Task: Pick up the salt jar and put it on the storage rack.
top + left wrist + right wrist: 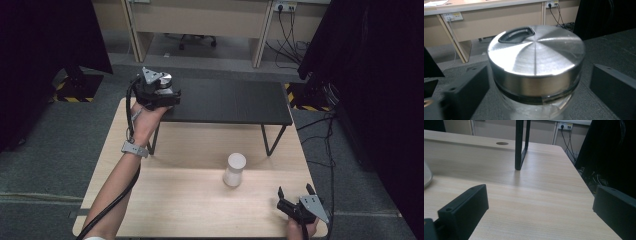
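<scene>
Standing on the black shelf, the steel-lidded jar sits between the left gripper's wide-open jaws, untouched.

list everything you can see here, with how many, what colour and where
jar: one, clear glass with a brushed steel lid, standing on the shelf's left end between the left gripper's jaws, pads off it
cup: one, white, upright on the table in front of the shelf
shelf: one, black, on legs at the table's far side
table: one, light wood
left gripper: one, black, open around the jar
right gripper: one, black, open, at the table's near right corner, holding nothing
</scene>
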The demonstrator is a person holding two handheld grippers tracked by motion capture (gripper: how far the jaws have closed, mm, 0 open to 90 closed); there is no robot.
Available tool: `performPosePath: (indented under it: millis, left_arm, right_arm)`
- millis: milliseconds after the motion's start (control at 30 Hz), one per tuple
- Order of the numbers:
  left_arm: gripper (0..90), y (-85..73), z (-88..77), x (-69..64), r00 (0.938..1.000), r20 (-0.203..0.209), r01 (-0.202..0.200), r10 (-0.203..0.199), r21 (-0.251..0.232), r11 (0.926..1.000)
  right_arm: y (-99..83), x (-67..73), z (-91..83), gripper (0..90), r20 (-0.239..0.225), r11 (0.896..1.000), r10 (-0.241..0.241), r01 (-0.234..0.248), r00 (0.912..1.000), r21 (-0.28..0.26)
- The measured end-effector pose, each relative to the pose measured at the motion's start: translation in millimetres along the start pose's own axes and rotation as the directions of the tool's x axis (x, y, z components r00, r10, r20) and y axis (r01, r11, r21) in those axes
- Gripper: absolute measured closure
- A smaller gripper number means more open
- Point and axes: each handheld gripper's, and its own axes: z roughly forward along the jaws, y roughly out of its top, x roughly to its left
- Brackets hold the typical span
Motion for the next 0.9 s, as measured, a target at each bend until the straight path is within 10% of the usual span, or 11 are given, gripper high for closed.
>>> performPosePath:
  millis: [900]
  left_arm:
    - [0.0,-42.8,-42.6,6.1,0.9996,0.018,0.022,-0.021,-0.036,0.9991]
  right_arm:
    - [0.1,-0.7,-0.4,0.3,-0.004,1.0,0.005,-0.005,1.0,0.001]
